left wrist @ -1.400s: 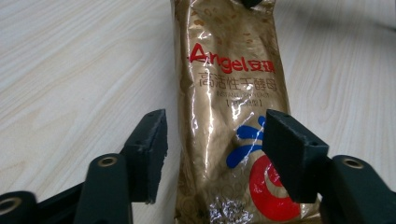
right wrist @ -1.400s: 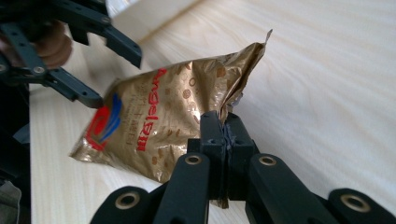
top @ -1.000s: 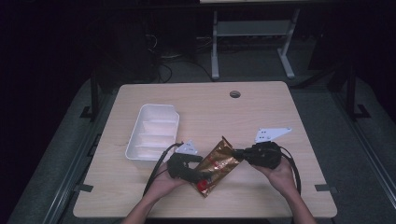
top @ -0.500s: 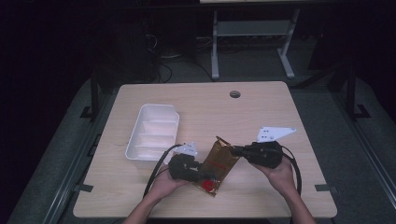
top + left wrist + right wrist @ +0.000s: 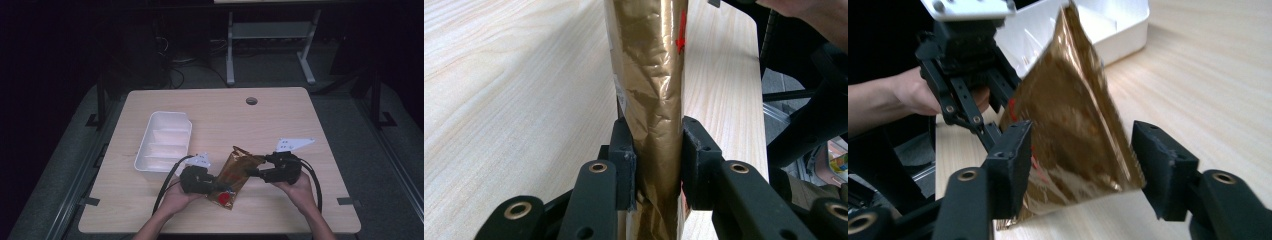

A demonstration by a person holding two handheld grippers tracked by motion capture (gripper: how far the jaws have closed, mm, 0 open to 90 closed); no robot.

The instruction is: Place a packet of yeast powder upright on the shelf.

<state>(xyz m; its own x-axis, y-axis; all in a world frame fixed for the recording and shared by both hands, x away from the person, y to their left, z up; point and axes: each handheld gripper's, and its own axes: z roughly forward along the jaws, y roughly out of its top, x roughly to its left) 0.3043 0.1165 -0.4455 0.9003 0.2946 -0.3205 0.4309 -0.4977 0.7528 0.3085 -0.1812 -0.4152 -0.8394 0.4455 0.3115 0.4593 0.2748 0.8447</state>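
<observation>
Gold foil pouch [image 5: 237,172] held just above surface [image 5: 220,115], 6 o'clock of centre. Left gripper [image 5: 656,165] jaws pinching one end; right gripper [image 5: 1080,165] jaws spread around other. Looks light, crinkly, slippery; take by flat sealed edge.

a crinkled, shiny gold foil pouch [image 5: 238,171] with small red markings and a red spot near its lower end, over a pale wood-grain desk [image 5: 220,115]. beside it, a plain white tray [image 5: 163,141]. both claws, left [image 5: 216,187] and right [image 5: 254,171], are matt black; pale grey plates top them. dark grey floor surrounds the desk.
</observation>
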